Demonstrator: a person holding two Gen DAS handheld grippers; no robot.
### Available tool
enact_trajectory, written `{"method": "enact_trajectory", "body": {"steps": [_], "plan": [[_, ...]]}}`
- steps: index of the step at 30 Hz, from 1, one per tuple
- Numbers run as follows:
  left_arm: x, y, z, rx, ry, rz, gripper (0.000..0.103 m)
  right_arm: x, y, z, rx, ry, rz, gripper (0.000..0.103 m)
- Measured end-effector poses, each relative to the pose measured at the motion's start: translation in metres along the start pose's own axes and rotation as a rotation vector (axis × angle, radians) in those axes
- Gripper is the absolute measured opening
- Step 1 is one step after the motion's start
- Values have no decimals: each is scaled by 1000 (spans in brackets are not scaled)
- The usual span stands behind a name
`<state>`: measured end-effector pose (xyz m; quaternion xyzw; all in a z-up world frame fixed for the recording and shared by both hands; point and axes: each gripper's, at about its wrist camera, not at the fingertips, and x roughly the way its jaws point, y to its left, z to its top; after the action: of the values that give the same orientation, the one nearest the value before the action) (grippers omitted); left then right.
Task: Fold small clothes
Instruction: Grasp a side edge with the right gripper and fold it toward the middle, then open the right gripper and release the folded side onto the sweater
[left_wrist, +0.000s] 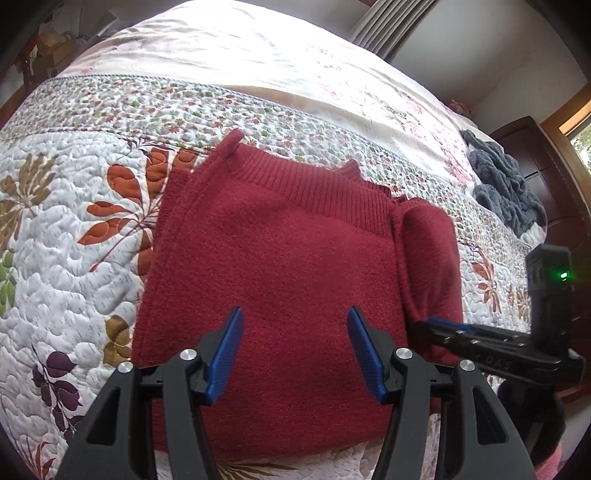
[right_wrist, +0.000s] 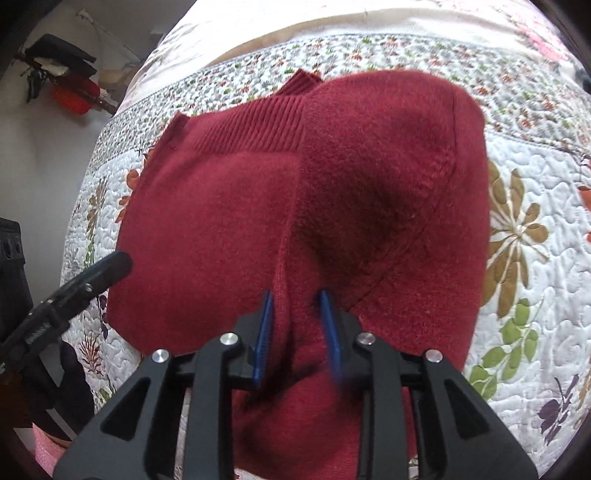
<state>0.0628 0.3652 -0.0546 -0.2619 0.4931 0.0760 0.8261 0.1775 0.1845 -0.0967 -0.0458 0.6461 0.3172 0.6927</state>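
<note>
On the bed, over the quilted floral bedspread (left_wrist: 55, 229), lies one red knitted sweater (left_wrist: 266, 266), and it is the only garment being folded. Its ribbed band (left_wrist: 306, 192) points away from both cameras, so the long axis of the sweater runs from the person toward the far side of the bed.

At the left, the left gripper (left_wrist: 295, 350) hangs just above the flat middle of the sweater. Its blue pads are wide apart and nothing is between them, so it holds nothing.

At the right, the right gripper (right_wrist: 297, 332) has its pads closed nearly together on a raised ridge of the red fabric, at the right edge of the garment. The right part of the sweater is lifted and bulges upward, while the left part lies flat on the bedspread. In the left wrist view this folded-up side shows as a thick roll, with the right gripper (left_wrist: 480, 338) coming in from the side.

I judge that the coming move carries this held edge leftward, across the long axis, toward the middle. The right gripper is the nearer one for this; the left one could press the flat part.

Far right on the bed lies one grey-blue bundle of cloth (left_wrist: 506, 188), well apart from the sweater.
</note>
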Motion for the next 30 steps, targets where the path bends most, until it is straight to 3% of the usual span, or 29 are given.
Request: {"method": "enact_trajectory", "body": {"steps": [8,12,15,19,24,30], "plan": [[2,-14,1,-3,10,-45,58,1,-25,2,96,17,173,29],[3,-28,5,4,17,-98,59,-42,-36,-7,115,-55,255,51],[10,-44,8,4,40,-160,59,-73,-57,-19,146,-125,275,51],[33,-67,10,6,91,-227,59,-84,-92,-36,202,-156,219,51],[63,-77,10,-68,153,-308,59,-67,-124,-56,289,-135,233,50],[83,-89,9,-69,181,-331,59,-51,-134,-71,318,-120,255,50]]}}
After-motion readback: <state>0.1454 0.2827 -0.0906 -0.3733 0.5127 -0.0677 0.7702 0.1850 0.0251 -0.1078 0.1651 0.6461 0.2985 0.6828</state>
